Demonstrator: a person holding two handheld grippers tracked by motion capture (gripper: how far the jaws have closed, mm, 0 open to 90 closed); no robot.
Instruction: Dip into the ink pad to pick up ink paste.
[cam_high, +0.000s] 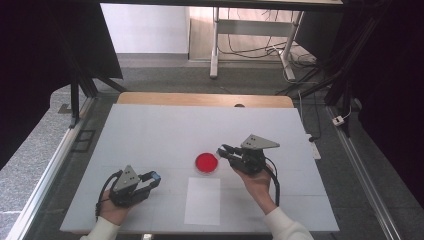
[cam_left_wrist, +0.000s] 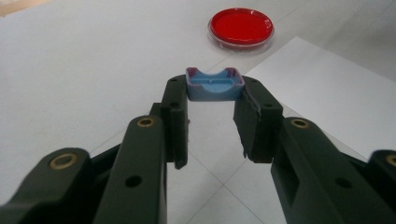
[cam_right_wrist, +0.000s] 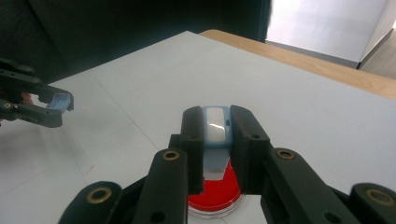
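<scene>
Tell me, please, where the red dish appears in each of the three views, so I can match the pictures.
High view: the red dish sits near the table's middle, just left of the right gripper.
Left gripper view: top, right of centre, beyond the white sheet's corner.
Right gripper view: bottom centre, partly hidden beneath the fingers.
Shared landmark: the left gripper holding a blue piece.

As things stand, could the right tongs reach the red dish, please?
Probably yes: the right tongs hang just beside the red dish, nothing between, though they already clamp a small blue piece.
</scene>
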